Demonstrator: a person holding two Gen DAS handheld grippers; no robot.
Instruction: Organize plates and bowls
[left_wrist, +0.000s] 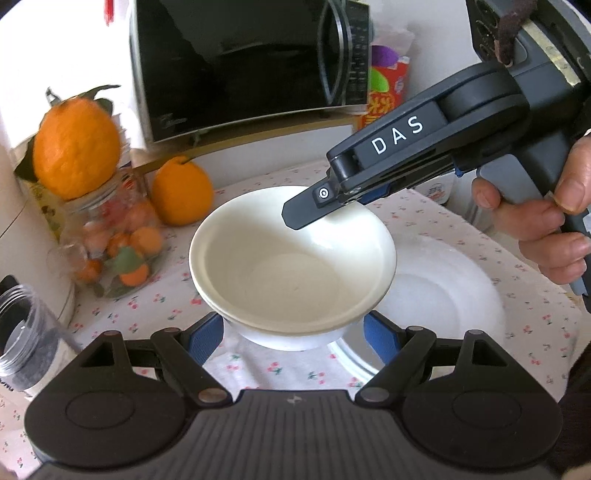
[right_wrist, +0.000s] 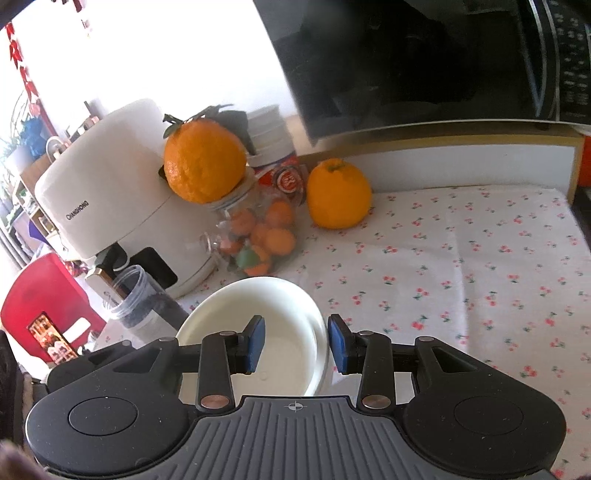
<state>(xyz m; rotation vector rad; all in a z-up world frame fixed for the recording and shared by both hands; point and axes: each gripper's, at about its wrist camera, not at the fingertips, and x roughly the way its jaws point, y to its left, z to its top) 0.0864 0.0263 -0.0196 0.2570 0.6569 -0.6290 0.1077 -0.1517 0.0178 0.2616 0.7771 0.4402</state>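
Straddling the upper bowl's (left_wrist: 291, 258) rim, the spread right gripper (right_wrist: 295, 341) finishes stacking; the left gripper (left_wrist: 293, 334) gapes; plate (left_wrist: 443, 291) at three o'clock remains.

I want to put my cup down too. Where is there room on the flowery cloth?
Most room is the bare cloth right of the bowl, between the orange and the right edge, below the microwave. The left is crowded: fruit jar, white machine and a clear jar. A plate sits beside the bowl.
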